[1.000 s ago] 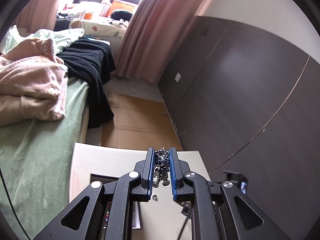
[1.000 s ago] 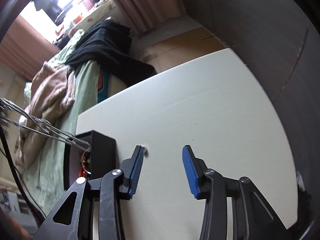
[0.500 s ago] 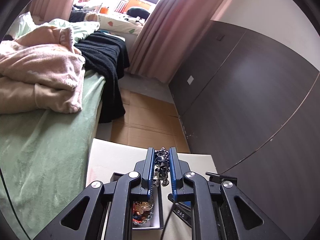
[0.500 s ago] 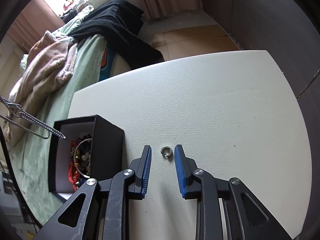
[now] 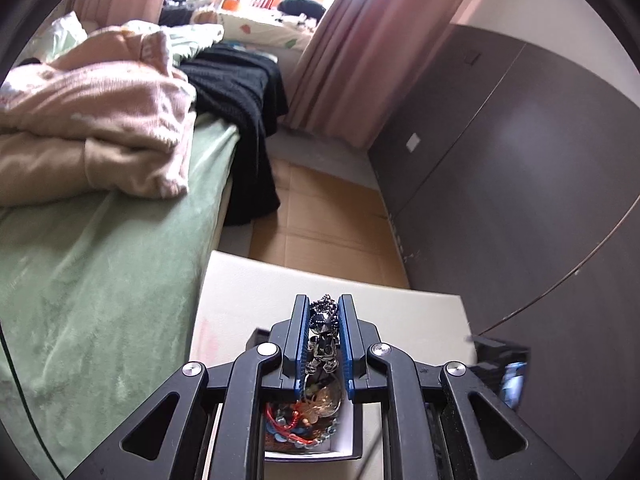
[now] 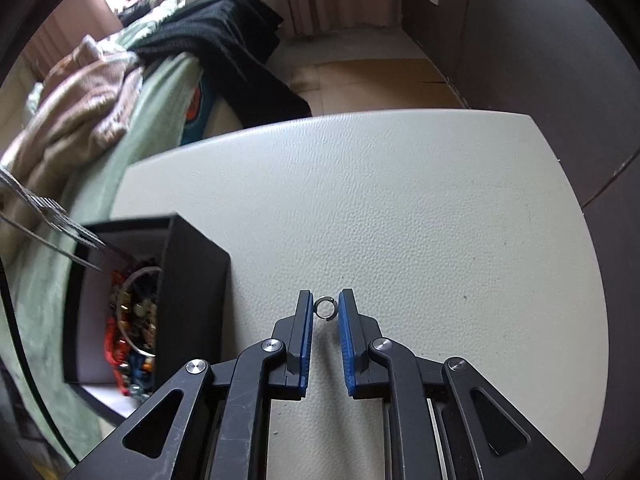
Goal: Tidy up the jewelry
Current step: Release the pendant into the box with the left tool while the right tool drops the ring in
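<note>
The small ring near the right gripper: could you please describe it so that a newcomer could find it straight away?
Start at the pale, leather-textured table and pass right of the open black box of jewelry. The ring lies on bare tabletop between the right gripper's blue fingers. It is a thin silver loop, alone, unlike the tangled pieces in the box.

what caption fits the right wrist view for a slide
Right gripper brackets a small silver ring on the white table, beside a black jewelry box.
</note>
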A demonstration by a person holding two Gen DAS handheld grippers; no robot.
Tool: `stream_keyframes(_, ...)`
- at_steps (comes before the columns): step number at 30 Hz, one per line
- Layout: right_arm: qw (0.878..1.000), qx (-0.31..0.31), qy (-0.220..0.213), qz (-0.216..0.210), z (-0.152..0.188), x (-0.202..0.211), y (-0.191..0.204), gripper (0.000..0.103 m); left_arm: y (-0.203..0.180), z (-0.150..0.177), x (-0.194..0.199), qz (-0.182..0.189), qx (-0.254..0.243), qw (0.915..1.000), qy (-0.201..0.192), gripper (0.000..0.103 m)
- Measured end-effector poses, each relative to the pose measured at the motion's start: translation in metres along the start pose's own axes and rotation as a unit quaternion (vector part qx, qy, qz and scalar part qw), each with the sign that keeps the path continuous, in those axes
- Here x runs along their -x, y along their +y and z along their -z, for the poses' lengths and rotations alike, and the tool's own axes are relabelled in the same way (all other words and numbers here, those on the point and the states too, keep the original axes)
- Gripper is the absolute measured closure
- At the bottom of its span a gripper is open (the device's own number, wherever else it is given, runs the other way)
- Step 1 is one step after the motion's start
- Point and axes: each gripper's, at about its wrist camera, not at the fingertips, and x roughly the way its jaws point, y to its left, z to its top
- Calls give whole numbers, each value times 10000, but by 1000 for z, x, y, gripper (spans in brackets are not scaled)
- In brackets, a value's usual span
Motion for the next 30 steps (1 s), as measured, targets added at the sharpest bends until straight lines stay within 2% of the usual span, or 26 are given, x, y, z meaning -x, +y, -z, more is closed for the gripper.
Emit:
stream_keyframes(6, 9991, -70, -308, -287, 1, 28, -5, 89, 15, 5, -22, -354, 256, 9984, 362, 88)
stream_keyframes(8, 9983, -108, -392, -419, 1, 37, -7, 89, 19, 6, -24, -362, 346, 9978, 436, 83)
stream_keyframes(12, 9950, -205, -600, -771, 1, 55, -9, 89, 23, 5, -18, -368, 470, 9976, 361, 50)
stream_keyframes(21, 9797, -102, -979, -1746, 1, 80, 18, 89, 44, -3, 2, -358, 826, 9959, 113, 48)
stream_keyframes(30, 9696, -30, -935, -2261, -10, 67, 49, 89, 68, -7, 9, -336, 1173, 9925, 44, 48)
